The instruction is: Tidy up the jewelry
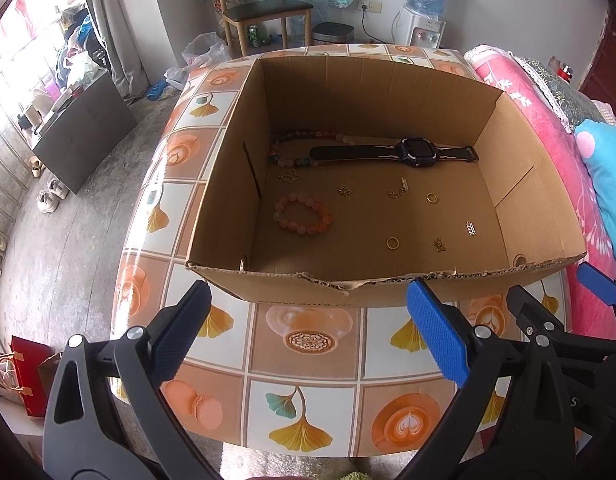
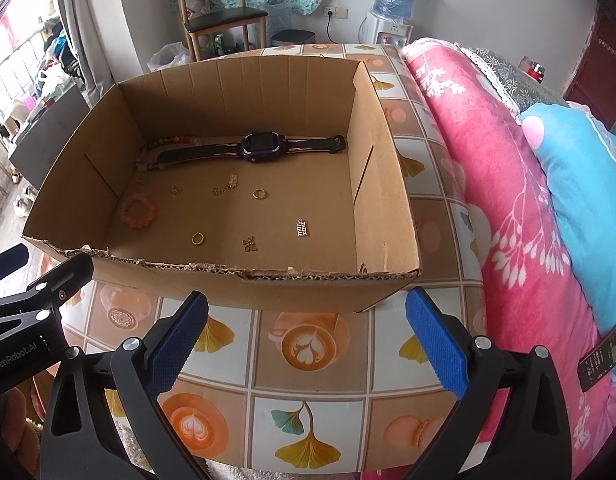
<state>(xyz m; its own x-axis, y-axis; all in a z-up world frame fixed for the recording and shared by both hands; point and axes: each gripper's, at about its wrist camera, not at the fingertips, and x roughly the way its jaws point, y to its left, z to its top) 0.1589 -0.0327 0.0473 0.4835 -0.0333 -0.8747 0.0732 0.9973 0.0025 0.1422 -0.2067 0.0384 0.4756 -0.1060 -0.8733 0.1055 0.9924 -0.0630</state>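
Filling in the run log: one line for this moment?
left hand-held gripper open | right hand-held gripper open | both outside cardboard box | watch inside

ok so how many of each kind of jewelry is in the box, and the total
watch: 1
bead strands, the long multicolour one and the pink bracelet: 2
gold rings, one farther back and one nearer: 2
small charms or pendants: 5
total in the cardboard box: 10

Black clamp fingers (image 1: pixel 437 336) (blue ribbed pads)
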